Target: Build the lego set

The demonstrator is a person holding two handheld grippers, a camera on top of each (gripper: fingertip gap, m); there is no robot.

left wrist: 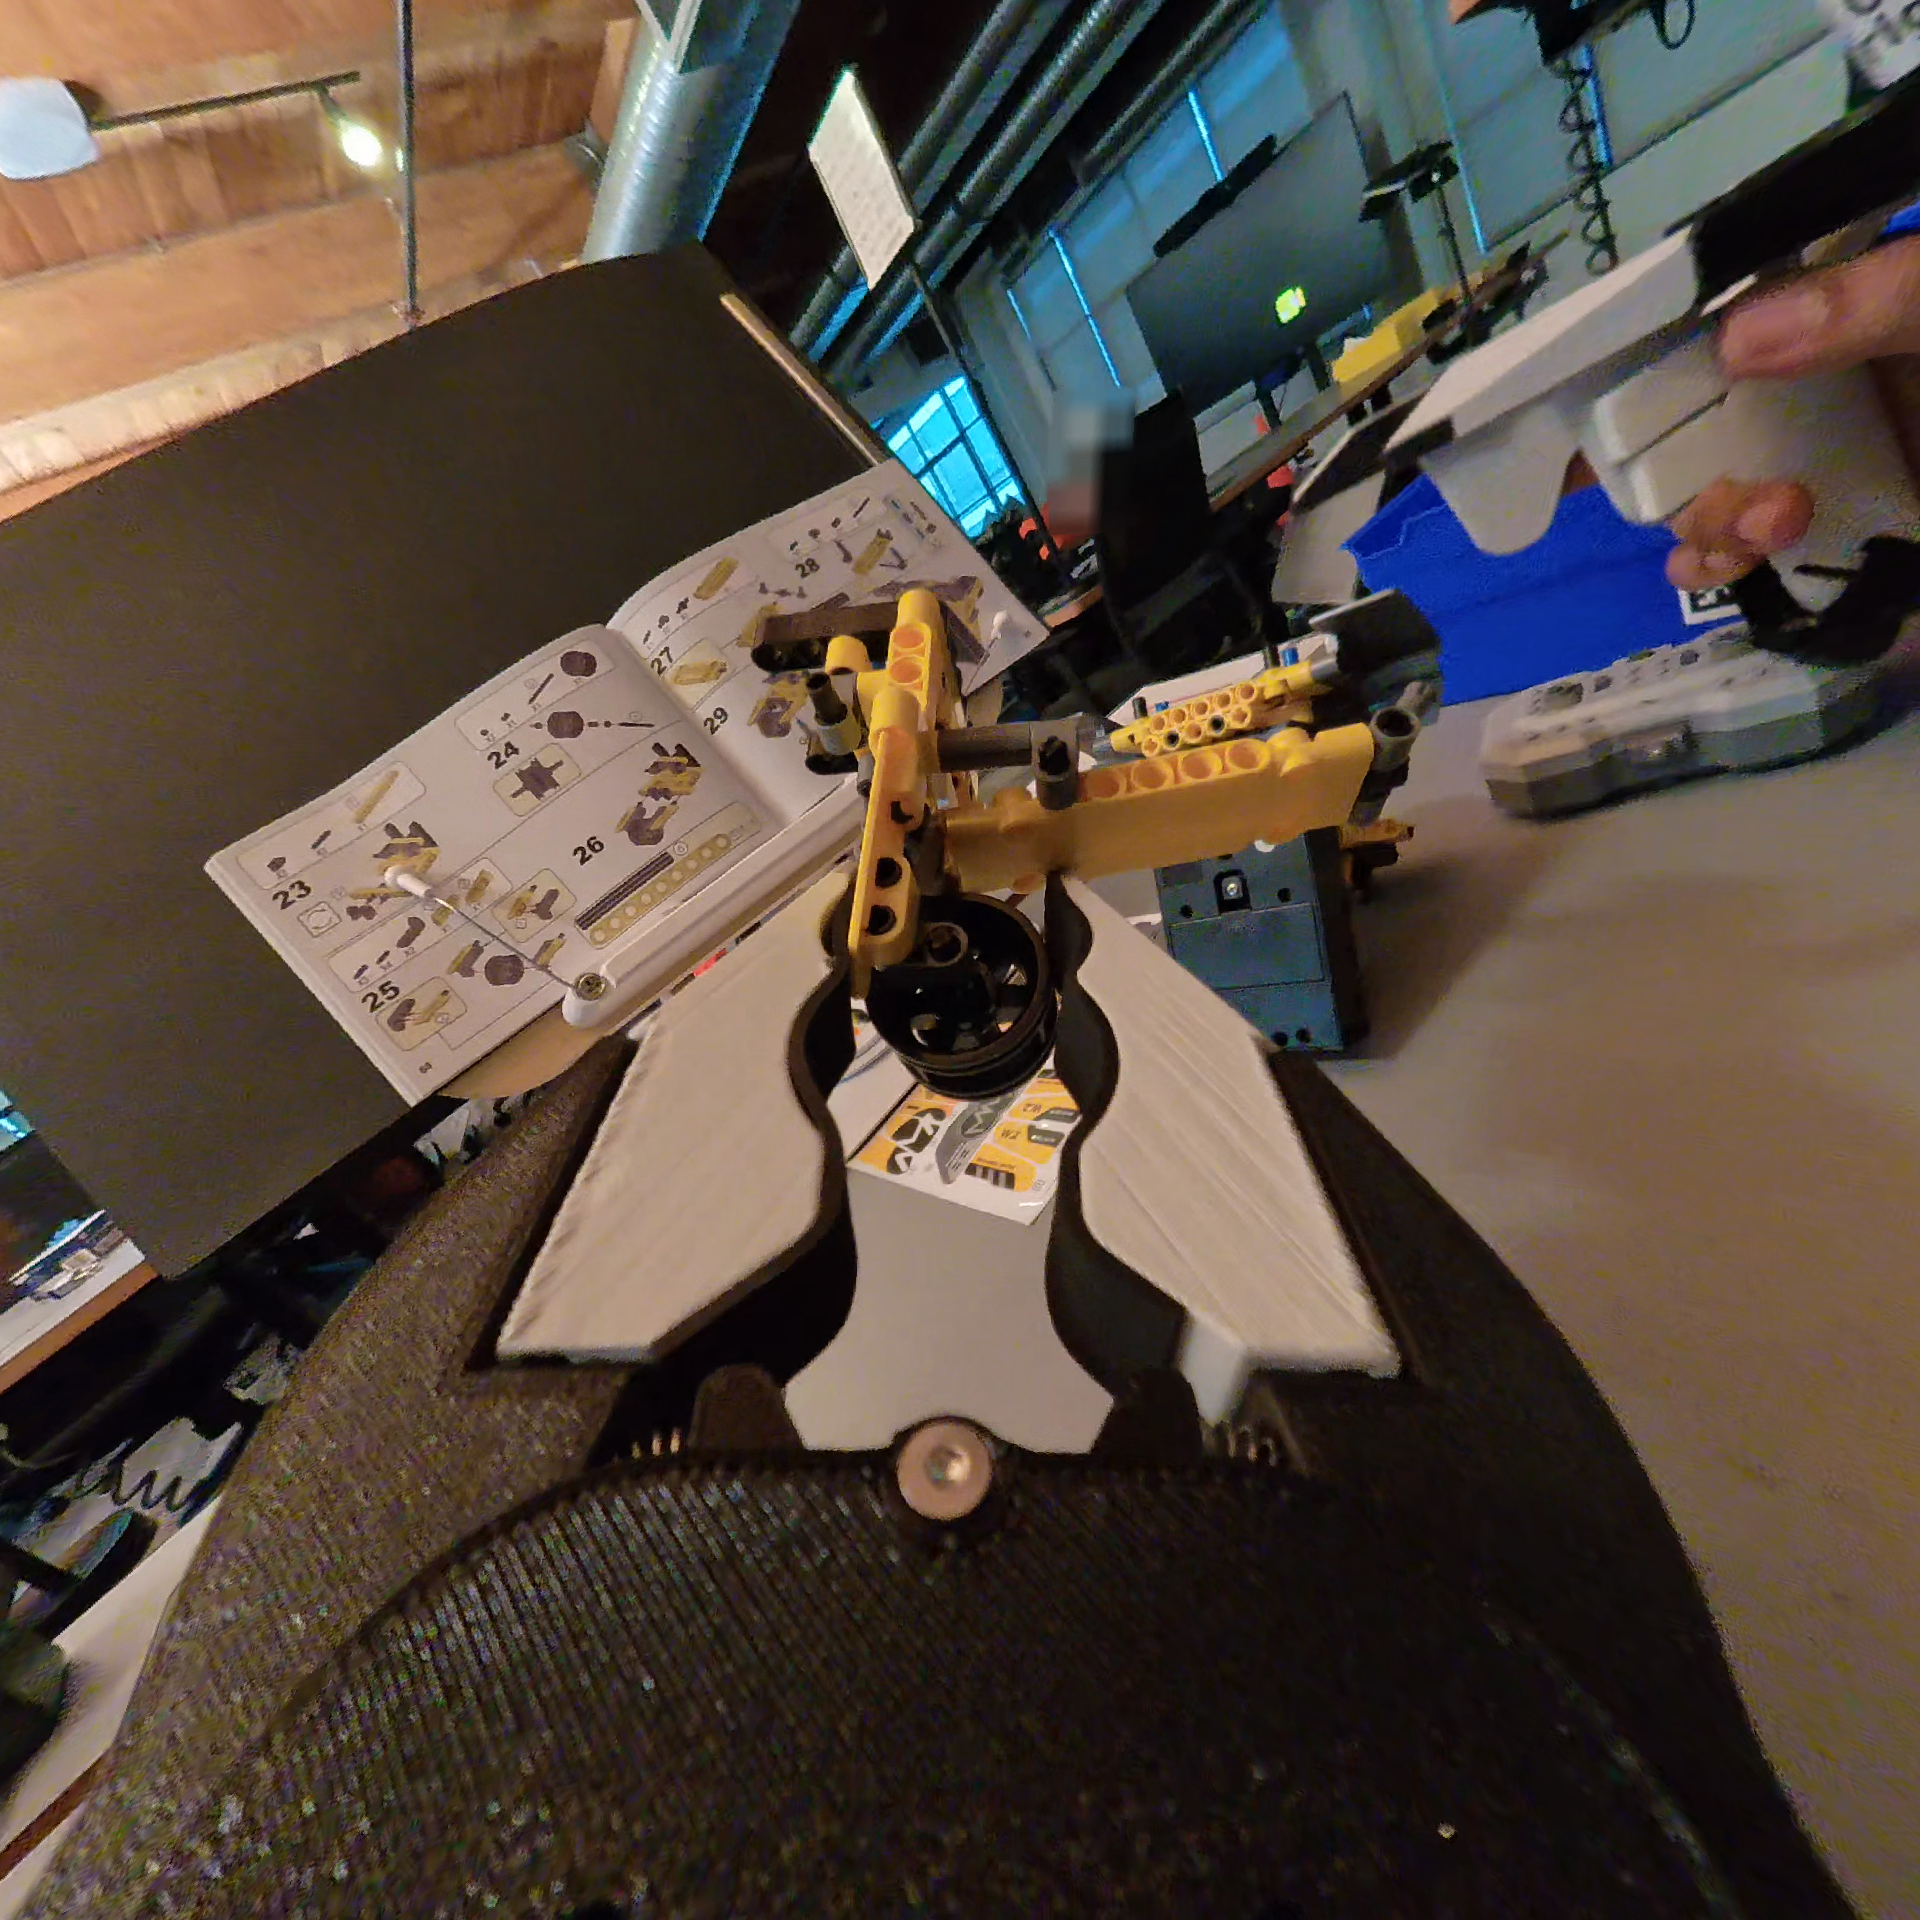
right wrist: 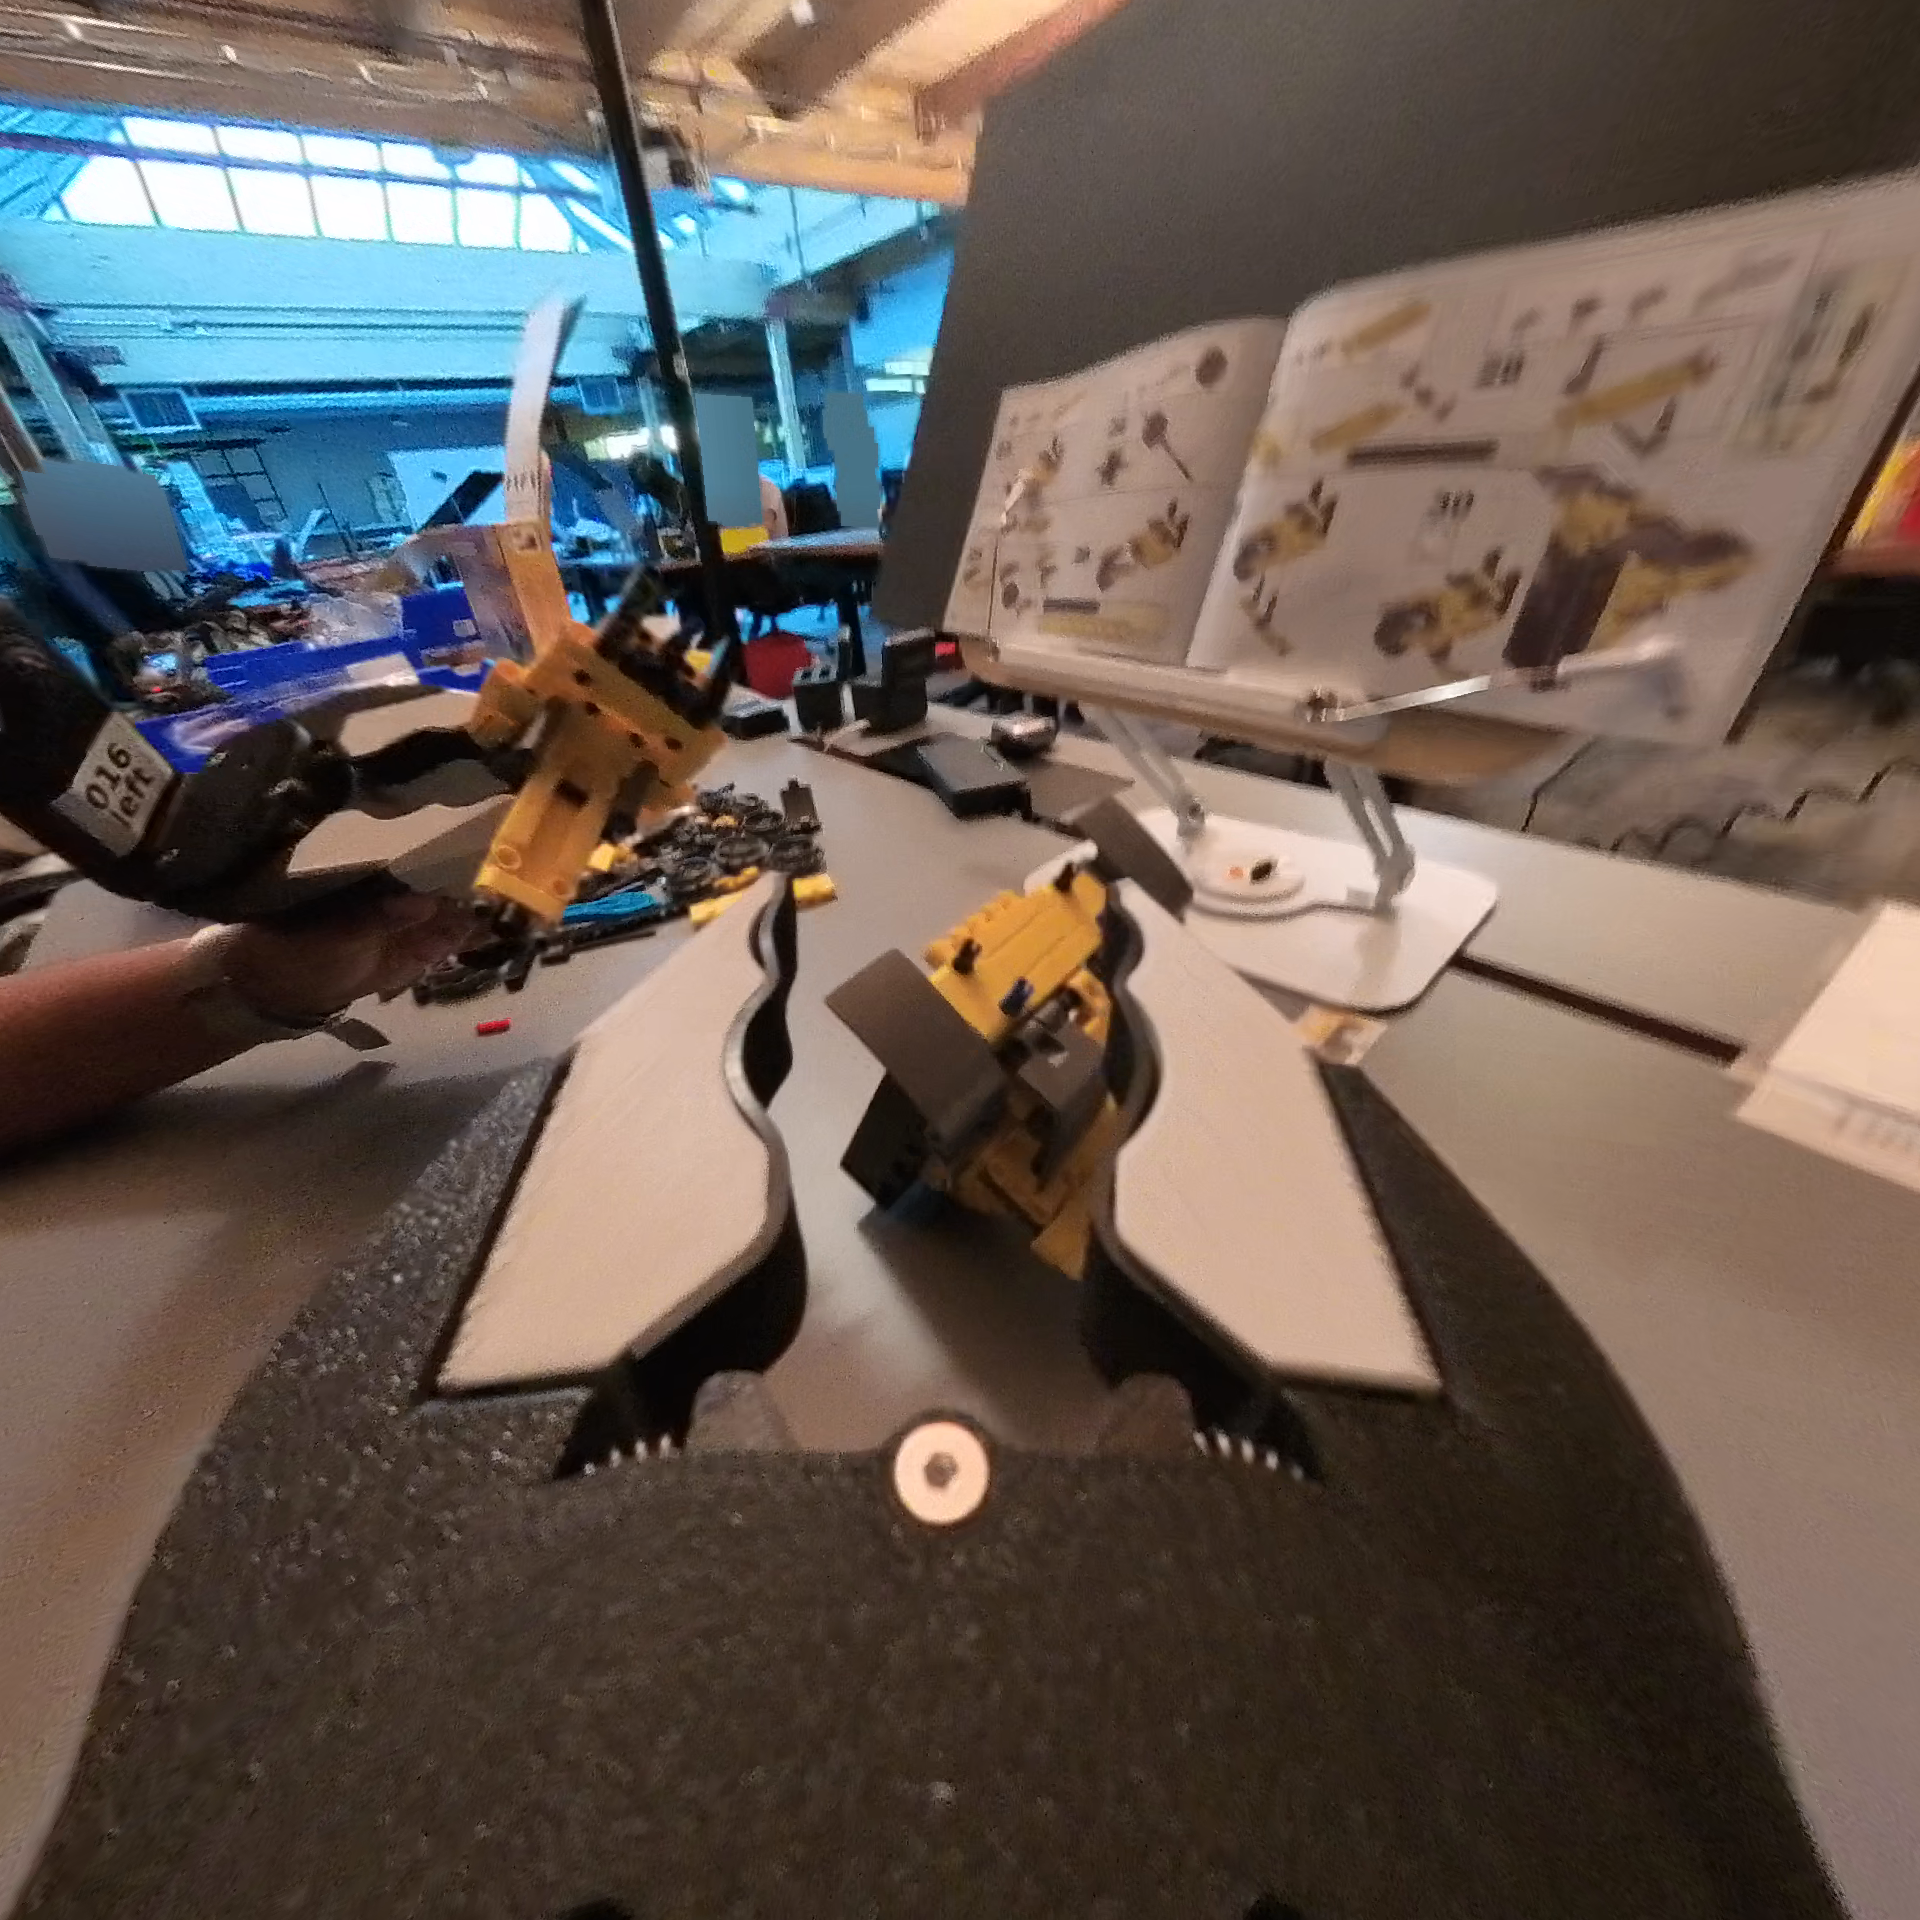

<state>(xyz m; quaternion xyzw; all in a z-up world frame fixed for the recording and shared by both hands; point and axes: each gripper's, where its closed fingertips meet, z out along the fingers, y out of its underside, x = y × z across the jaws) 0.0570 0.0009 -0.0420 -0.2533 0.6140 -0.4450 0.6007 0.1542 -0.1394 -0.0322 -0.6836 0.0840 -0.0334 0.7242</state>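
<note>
While the left gripper [left wrist: 951, 935] is clenched on a yellow-and-black brick assembly [left wrist: 1091, 790] at its lower beams, a black wheel [left wrist: 961, 997] hangs between the fingertips, all of it lifted clear of the grey table [left wrist: 1662, 1195]. Its long yellow beam reaches out to the right, toward the right gripper [left wrist: 1507, 488], which stays well apart from it. Behind, an open instruction booklet [left wrist: 540, 821] rests on a white stand in front of a black board [left wrist: 364, 623]; a sticker sheet [left wrist: 977, 1143] lies on the table under the fingers, and a dark grey block [left wrist: 1257, 935] stands just past them. A blue bin [left wrist: 1507, 582] and a grey tray [left wrist: 1662, 717] occupy the far right edge.

From the right wrist view, the right gripper [right wrist: 945, 935] frames a second yellow-and-black assembly [right wrist: 997, 1081], pressed against its right finger [right wrist: 1226, 1122]; the left finger [right wrist: 665, 1122] stands apart from it, so the grasp appears loose, though motion blur obscures the contact. Loose parts [right wrist: 675, 873] litter the table's far left; bare table lies to the near right.
</note>
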